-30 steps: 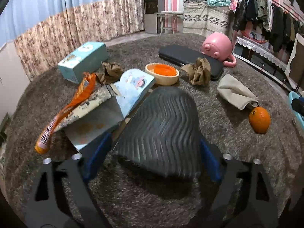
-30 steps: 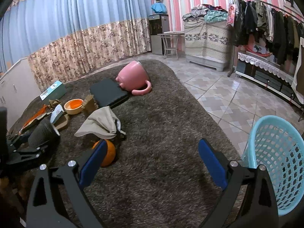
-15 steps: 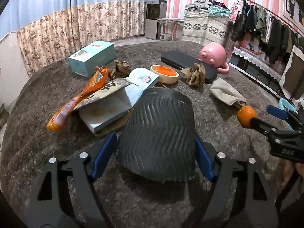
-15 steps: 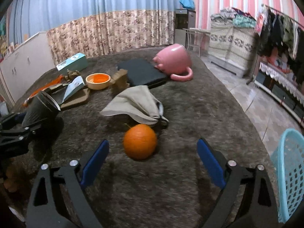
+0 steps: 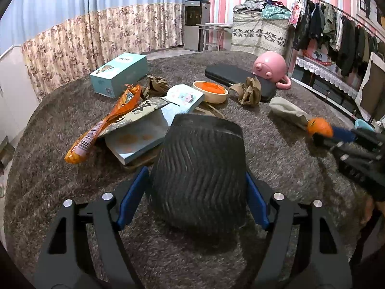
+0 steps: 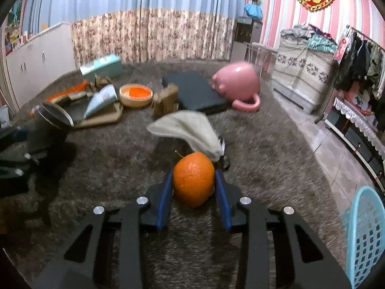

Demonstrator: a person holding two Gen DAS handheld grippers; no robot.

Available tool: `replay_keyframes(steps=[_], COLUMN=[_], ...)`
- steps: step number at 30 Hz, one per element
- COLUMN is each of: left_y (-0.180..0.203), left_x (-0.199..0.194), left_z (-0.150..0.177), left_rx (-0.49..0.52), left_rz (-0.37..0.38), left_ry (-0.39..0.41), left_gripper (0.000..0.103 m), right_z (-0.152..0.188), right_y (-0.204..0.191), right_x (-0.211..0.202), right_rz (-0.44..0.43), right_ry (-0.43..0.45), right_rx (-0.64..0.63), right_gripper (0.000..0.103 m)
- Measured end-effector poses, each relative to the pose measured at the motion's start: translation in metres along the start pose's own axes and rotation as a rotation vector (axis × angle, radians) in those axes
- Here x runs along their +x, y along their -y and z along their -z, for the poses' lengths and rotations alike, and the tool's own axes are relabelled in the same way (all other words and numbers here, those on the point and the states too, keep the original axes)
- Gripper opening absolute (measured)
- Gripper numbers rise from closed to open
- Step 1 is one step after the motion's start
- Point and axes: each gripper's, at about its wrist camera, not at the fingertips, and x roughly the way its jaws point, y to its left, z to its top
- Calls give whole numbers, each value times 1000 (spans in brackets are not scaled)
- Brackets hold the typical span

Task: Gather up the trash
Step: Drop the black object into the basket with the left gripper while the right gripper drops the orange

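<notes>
A black ribbed cup [image 5: 199, 175] sits tilted between the blue pads of my left gripper [image 5: 196, 171], whose jaws are closing and touch both of its sides. In the right wrist view the same cup [image 6: 51, 120] hangs at the far left above the rug. My right gripper [image 6: 193, 173] is closing on an orange [image 6: 193, 178] on the brown rug [image 6: 120, 163], and its pads meet the fruit on both sides. The left wrist view shows that orange [image 5: 318, 126] at the right edge. A light blue basket [image 6: 365, 236] stands at the lower right.
On the rug lie an orange snack wrapper [image 5: 105, 125], two crumpled brown papers [image 5: 249, 91], an open booklet [image 5: 144, 132], an orange bowl [image 5: 210, 91], a teal box [image 5: 119, 73], a black pad [image 5: 233, 77], a pink mug [image 5: 270, 66] and a beige cloth [image 6: 190, 130].
My right gripper swung from the basket side to the orange and its jaws came in around it. The left gripper drew back a little with the cup between its pads.
</notes>
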Motion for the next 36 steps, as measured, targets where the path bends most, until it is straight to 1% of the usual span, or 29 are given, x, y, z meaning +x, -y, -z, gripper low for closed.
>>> replay_keyframes(steps=[4,8,14,20,24,28,33,36], left_y=[-5,-5,-2,11,30,61,111,142], left_x=[5,5,2,-9,-16,-19,-21,-16], left_z=[-4,-7,-17,-32,-45,-61,-80,-84], left_rx=[-15,-15,-32,-38,-25,0,51,78], left_rz=[12,13,25,44,75,129,193,230], left_ry=[-15,-16,2,38,71,96,138,148], left_gripper=[72,71,71,71,71,71,71,71], right_z=[-10,-13,-5,4,13,25,40,53], right_y=[15,40,93,133,161,188,221,243], right_x=[-28,-50,-73,-90,-101,-106,-116,-120], right_rz=[-26,-11,78,135,184,244,349,379], right_ry=[73,117,139,160,173,167,158,147], right_rx=[53,111,216,315,378,437,474,517], right_gripper=[35,35,35,35,35,35,35,35])
